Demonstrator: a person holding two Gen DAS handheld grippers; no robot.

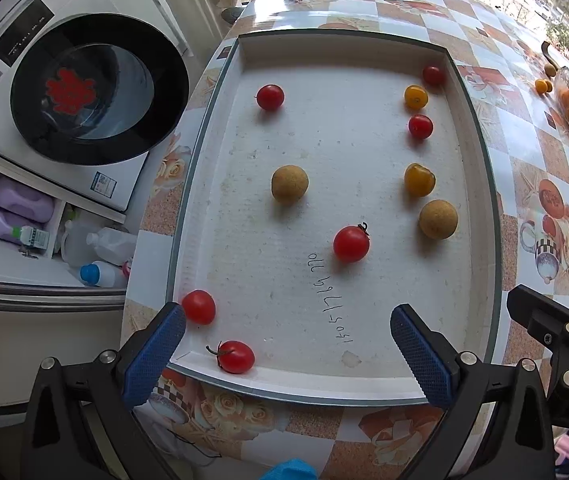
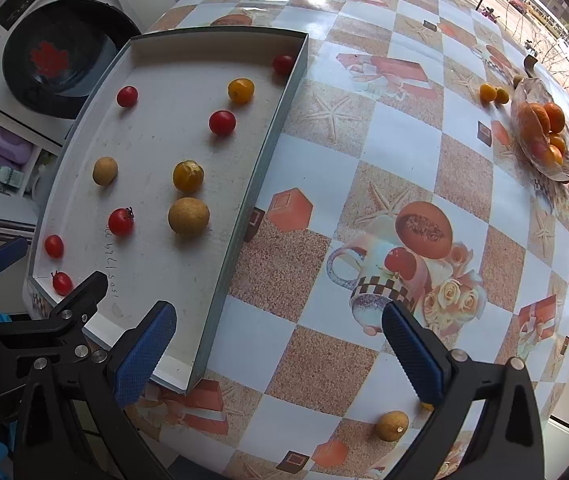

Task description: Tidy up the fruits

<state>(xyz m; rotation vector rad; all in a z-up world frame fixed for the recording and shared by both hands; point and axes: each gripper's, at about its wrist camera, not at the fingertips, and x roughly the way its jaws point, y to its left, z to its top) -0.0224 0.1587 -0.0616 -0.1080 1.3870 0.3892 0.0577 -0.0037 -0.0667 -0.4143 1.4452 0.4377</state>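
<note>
The table (image 2: 384, 152) under its checked fruit-print cloth carries a shallow white tray (image 1: 460, 320) at its left end, and most of the fruit lies scattered inside. Counted in the left wrist view: 6 red cherry tomatoes, 2 yellow ones and 2 brown longans. The kinds are mixed, not grouped; the right-hand column alone runs red, yellow, red, yellow, brown from far to near. 1 more brown longan (image 2: 392, 425) sits loose on the cloth at the near edge, outside the tray, and a glass dish of oranges (image 2: 544, 132) stands far right.

Both tongs are spread with nothing between the pads. The left gripper (image 1: 287, 356) hangs over the tray's near wall, with a red tomato (image 1: 198, 307) just beside its left pad. The right gripper (image 2: 278, 350) straddles the tray's near right corner.

My judgement: sorting is mid-way or pending; which fruit goes next the scene does not settle. Any pick needs a light squeeze, since tomatoes roll and bruise.

Readable writing: "Panasonic" on the washing machine (image 1: 84, 92); handwritten digits (image 1: 326, 300) on the tray floor, upside down and unclear.
</note>
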